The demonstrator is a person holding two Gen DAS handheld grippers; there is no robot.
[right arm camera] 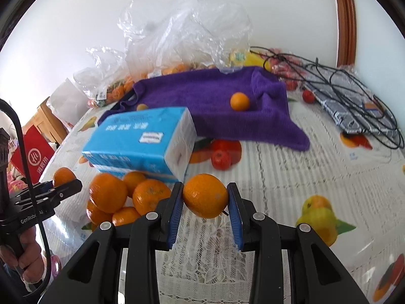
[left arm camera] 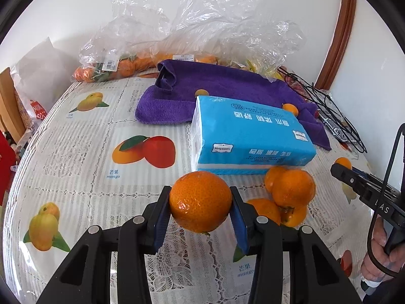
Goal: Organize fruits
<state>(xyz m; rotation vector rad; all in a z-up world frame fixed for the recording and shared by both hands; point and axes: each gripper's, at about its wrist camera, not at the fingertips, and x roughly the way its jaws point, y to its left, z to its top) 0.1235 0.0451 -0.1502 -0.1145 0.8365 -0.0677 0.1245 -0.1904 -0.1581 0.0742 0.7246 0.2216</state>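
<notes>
My left gripper (left arm camera: 201,204) is shut on a tangerine (left arm camera: 200,200), held above the tablecloth. My right gripper (right arm camera: 205,197) is shut on another tangerine (right arm camera: 205,195). A pile of several tangerines (right arm camera: 119,197) lies in front of the blue tissue pack (right arm camera: 141,139); it also shows in the left wrist view (left arm camera: 288,197), right of my left gripper. The right gripper (left arm camera: 340,168) shows at the right edge of the left view with its tangerine (left arm camera: 343,162). The left gripper (right arm camera: 67,183) shows at the left of the right view. A small orange fruit (right arm camera: 239,101) lies on the purple towel (right arm camera: 217,96).
The tissue pack (left arm camera: 250,136) sits mid-table on a fruit-print cloth (left arm camera: 88,152). Clear plastic bags (left arm camera: 202,25) with bagged tangerines (left arm camera: 121,68) line the back wall. Black cables (right arm camera: 354,96) and a wrapped item lie at back right. A small red fruit (right arm camera: 220,159) lies near the towel's edge.
</notes>
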